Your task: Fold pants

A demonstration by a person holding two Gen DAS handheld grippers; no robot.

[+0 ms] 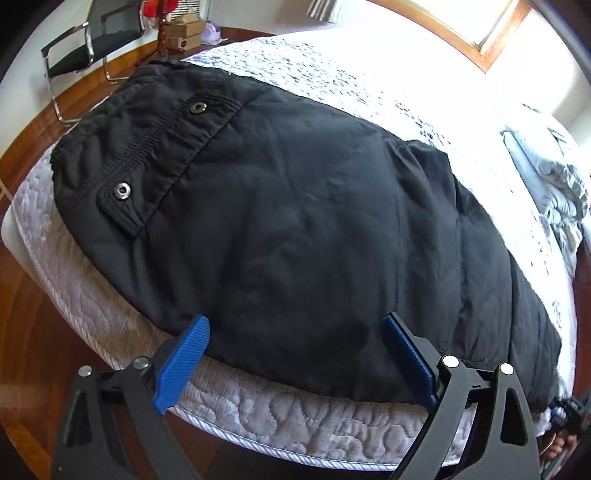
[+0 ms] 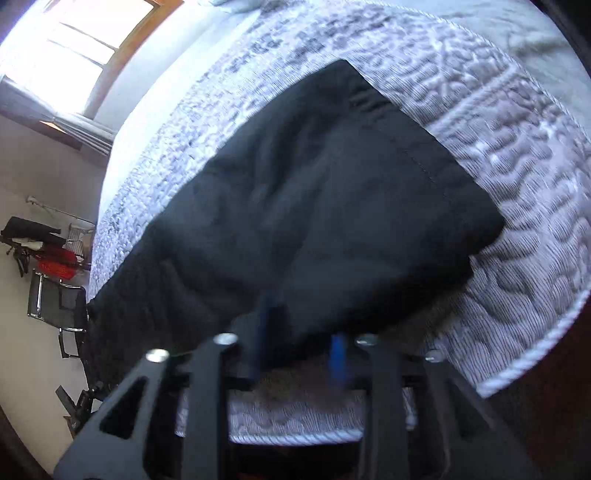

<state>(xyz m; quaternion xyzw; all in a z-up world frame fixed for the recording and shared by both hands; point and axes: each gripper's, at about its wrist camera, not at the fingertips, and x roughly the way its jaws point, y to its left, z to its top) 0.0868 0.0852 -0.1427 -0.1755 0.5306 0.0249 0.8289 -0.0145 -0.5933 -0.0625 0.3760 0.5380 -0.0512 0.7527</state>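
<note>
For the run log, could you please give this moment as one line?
pants: flat on bed | left claw: open, at near edge | right claw: open, blurred

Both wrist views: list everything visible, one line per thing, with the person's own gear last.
pants: one, black, spread flat along the near edge of the bed, waistband with two metal snaps at the left in the left wrist view
bed cover: one, white-grey quilted, under the pants
bedding: one crumpled heap, light grey, far right end of the bed
chair: one, black mesh with chrome frame, on the wood floor beyond the bed
boxes: a small stack, brown, beside the chair
window: one, wood-framed, bright, behind the bed
left gripper: black with blue pads, jaws open over the pants' near edge
right gripper: black with blue pads, blurred, jaws partly apart at the pants' edge
</note>
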